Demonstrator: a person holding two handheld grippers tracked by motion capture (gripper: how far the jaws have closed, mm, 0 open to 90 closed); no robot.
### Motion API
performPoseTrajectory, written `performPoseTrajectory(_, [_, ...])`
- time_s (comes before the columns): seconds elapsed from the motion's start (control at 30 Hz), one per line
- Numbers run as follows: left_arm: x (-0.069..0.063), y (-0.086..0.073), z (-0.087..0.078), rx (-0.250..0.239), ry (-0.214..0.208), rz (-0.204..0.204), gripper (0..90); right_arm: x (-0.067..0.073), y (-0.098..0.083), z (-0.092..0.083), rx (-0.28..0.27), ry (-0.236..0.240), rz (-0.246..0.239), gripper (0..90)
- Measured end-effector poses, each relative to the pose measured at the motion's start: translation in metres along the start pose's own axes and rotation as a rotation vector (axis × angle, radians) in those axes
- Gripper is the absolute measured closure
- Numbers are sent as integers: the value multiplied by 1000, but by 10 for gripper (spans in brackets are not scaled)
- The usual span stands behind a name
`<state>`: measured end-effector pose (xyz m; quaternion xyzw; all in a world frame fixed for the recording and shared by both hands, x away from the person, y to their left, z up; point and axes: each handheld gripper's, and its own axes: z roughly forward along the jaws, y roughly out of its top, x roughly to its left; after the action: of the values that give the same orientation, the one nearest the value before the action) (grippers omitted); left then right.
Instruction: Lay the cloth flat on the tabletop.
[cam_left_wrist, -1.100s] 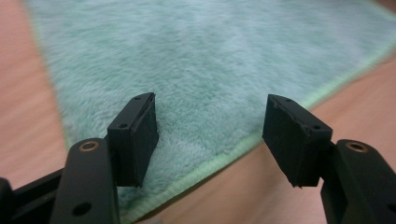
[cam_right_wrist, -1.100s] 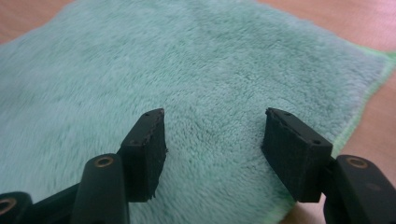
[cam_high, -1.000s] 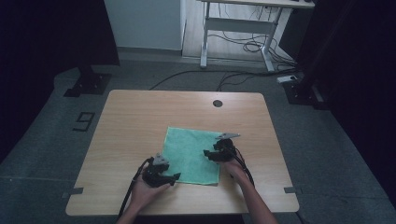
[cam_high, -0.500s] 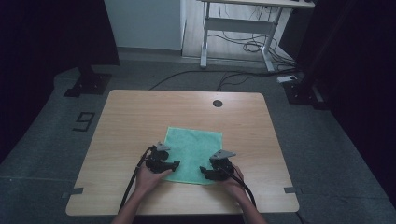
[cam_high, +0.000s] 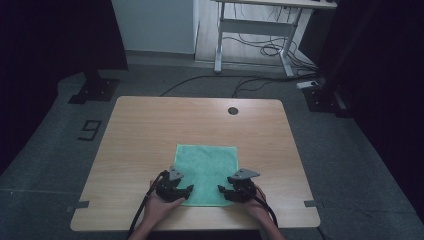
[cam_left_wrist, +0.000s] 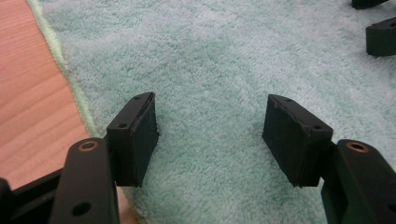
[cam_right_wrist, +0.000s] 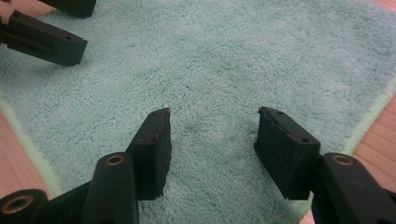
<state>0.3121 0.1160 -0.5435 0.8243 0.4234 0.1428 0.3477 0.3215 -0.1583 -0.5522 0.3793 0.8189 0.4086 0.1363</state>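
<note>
With both the left gripper (cam_high: 186, 192) and right gripper (cam_high: 223, 192) spread over the green towel (cam_high: 207, 167), the right's jaws having just been closing, pinch its 2 near corners evenly.

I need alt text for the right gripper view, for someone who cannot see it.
The right gripper hangs low over a green towel, its two black jaws apart with only towel pile between them. The left gripper shows at the top left, and bare wooden table shows past the towel's right edge.
</note>
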Motion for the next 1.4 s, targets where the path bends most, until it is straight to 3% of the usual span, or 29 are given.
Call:
performPoseTrajectory(0.27, [2,-3,-3,-7,-29,-24,362,0,-2,-1,-8,-3,-1,463])
performPoseTrajectory(0.57, [4,0,-6,18,-60,-24,377,0,-2,-3,2,14,-16,435])
performPoseTrajectory(0.63, [9,6,-6,6,-64,-35,379,-5,1,-5,-2,4,-32,436])
performPoseTrajectory(0.73, [19,24,-4,-20,-63,-33,386,-21,13,-6,-43,-27,4,457])
performPoseTrajectory(0.8, [23,32,-1,-24,-58,-31,386,-24,16,-5,-46,-38,5,459])
performPoseTrajectory(0.93, [34,54,14,-9,-38,-43,386,-41,38,9,-71,-79,20,473])
performPoseTrajectory(1.0, [40,64,25,-9,-28,-43,389,-51,54,25,-71,-72,32,473])
performPoseTrajectory(1.07, [48,71,37,-3,-28,-54,389,-53,58,30,-70,-66,38,473])
performPoseTrajectory(1.13, [54,77,49,11,-7,-66,388,-58,72,49,-41,-57,38,471])
performPoseTrajectory(1.2, [59,78,58,39,34,-101,392,-59,74,53,-33,-63,35,472])
performPoseTrajectory(1.27, [62,76,62,16,37,-120,394,-63,77,62,-27,-72,28,472])
performPoseTrajectory(1.4, [62,75,62,14,47,-92,424,-72,70,72,3,-81,60,471])
